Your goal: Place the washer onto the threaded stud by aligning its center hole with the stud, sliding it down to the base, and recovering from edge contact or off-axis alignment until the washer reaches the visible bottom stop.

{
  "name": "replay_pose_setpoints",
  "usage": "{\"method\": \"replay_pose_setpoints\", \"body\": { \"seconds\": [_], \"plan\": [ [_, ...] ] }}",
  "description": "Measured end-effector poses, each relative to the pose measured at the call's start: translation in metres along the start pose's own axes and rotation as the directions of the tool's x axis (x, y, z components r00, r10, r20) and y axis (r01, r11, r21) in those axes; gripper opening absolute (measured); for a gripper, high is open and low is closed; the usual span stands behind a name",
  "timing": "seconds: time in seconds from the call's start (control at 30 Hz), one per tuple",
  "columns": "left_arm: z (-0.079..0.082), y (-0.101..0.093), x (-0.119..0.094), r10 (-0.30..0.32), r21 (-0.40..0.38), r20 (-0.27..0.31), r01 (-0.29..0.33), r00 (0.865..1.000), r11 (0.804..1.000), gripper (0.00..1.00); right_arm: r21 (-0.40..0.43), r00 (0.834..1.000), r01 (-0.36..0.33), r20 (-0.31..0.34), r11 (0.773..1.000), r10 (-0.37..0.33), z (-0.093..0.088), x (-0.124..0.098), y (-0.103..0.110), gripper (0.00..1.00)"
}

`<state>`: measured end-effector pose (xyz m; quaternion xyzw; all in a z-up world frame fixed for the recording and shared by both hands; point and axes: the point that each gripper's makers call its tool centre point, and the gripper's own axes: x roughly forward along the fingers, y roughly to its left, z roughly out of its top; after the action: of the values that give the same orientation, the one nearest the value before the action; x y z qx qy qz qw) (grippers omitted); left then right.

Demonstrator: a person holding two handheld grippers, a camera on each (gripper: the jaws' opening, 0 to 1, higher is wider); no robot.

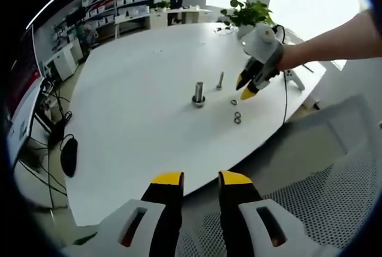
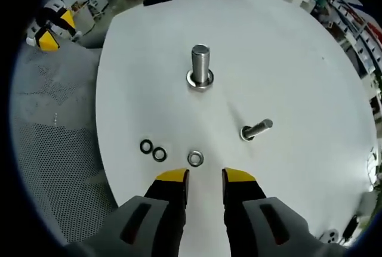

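Here, in the right gripper view, we see the washer (image 2: 195, 159) lying flat on the white table (image 2: 286, 66), hole facing up, just ahead of our right gripper (image 2: 205, 177), jaws apart w/ nothing between. The big stud (image 2: 200, 66) stands upright at 12 o'clock from it. A thinner bolt (image 2: 257, 129) stands at 2 o'clock, two dark rings (image 2: 153, 150) at 9. Left gripper (image 1: 200, 179) hangs off the table edge, jaws released.
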<state>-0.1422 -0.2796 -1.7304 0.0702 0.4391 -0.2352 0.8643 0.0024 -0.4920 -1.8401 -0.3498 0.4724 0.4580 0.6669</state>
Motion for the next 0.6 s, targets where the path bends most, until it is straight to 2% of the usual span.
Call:
{"method": "replay_pose_setpoints", "body": {
  "seconds": [0.2, 0.23, 0.33, 0.4, 0.47, 0.6],
  "plan": [
    [-0.003, -0.001, 0.002, -0.002, 0.009, -0.021, 0.002, 1.0, 1.0, 0.21, -0.004, 0.999, -0.028, -0.024, 1.0, 0.028, -0.007, 0.013, 0.006, 0.23],
    [-0.003, -0.001, 0.002, -0.001, 0.01, -0.022, 0.001, 1.0, 1.0, 0.21, 0.009, 1.0, -0.029, 0.004, 1.0, 0.029, -0.001, 0.015, 0.003, 0.23],
    [0.0, 0.002, 0.001, 0.003, -0.004, -0.011, -0.003, 1.0, 1.0, 0.21, 0.026, 0.999, -0.037, 0.004, 0.999, 0.037, 0.002, 0.014, 0.003, 0.23],
    [0.0, 0.002, 0.002, 0.004, -0.008, -0.011, -0.004, 1.0, 1.0, 0.21, -0.01, 0.999, -0.039, -0.005, 0.999, 0.039, 0.002, 0.014, 0.004, 0.23],
    [-0.002, 0.001, 0.002, 0.004, -0.003, -0.021, -0.004, 1.0, 1.0, 0.21, -0.098, 0.999, -0.042, -0.002, 0.994, 0.042, 0.004, 0.015, 0.005, 0.23],
    [-0.003, 0.001, 0.003, 0.002, 0.001, -0.031, -0.002, 1.0, 1.0, 0.21, -0.108, 0.998, -0.058, 0.005, 0.992, 0.059, 0.006, 0.014, 0.008, 0.21]
  ]
}}
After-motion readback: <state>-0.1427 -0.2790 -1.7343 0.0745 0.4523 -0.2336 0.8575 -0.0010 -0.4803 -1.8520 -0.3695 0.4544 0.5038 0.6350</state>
